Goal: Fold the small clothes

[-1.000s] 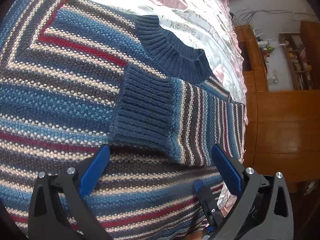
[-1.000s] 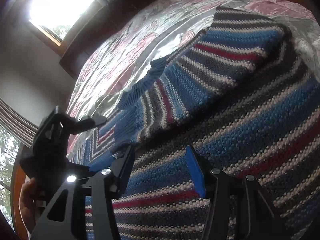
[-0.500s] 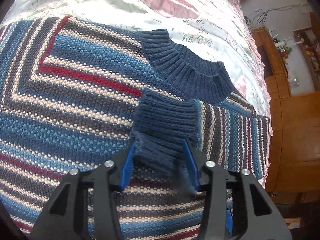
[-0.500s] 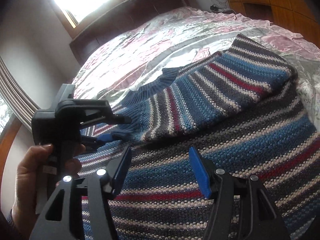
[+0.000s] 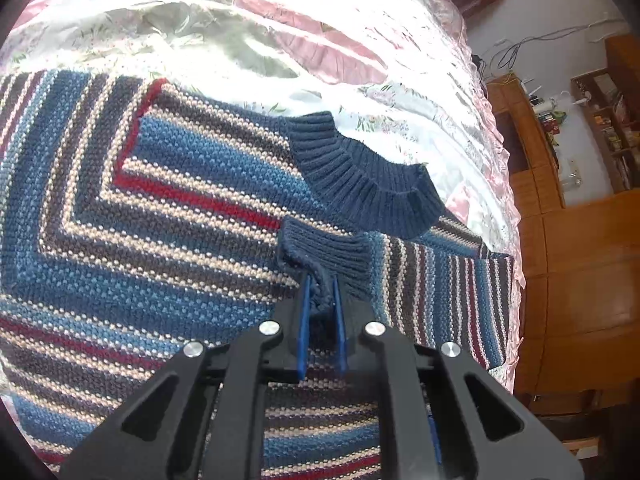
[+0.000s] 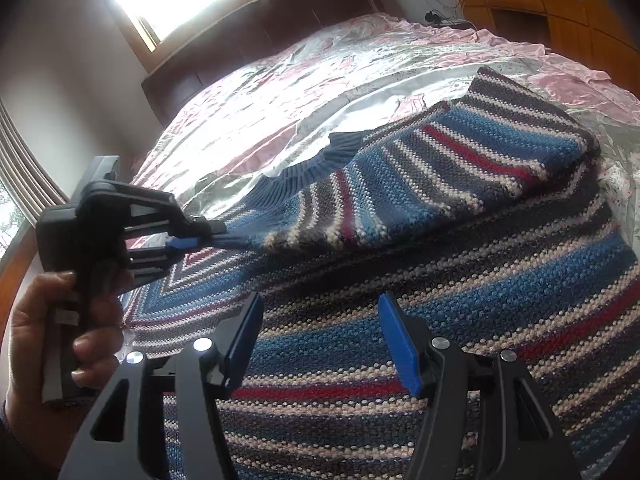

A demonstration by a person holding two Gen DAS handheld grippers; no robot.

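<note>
Striped knit sweater [image 5: 168, 240] lies spread on the bed [image 5: 280, 40], w/ a satin floral cover in pink and white. Neck rib [image 5: 360, 184] points toward 1 o'clock in the left wrist view. One sleeve [image 5: 436, 280] is folded across the chest, and its navy cuff [image 5: 320, 256] ends just below the collar.

Left gripper [image 5: 320, 304]: jaws nearly closed, pinching the edge of that cuff, w/ a bunch of navy knit showing between the blue pads. In the right wrist view the same gripper [image 6: 188, 240] sits at 9 o'clock, held by a hand [image 6: 60, 336], and the sleeve runs from it out toward 2 o'clock. So the sleeve's long axis goes from the cuff at the jaws to the shoulder fold at the far right edge of the sweater.

Right gripper [image 6: 320, 340]: jaws wide open, nothing in them, hanging over the lower body of the sweater; can't tell if the tips touch the knit.

Judgement: the key relation is that the cuff is already in the left jaws, so the left is the working arm. The sleeve prob needs to be drawn along its own axis, or laid flat over the chest. The right is nearer the hem, at 6 o'clock, and could pin the body or take the hem later.

No brands, labels or readable writing visible on the sweater or grippers. Shelf items at far right are too small to read.
</note>
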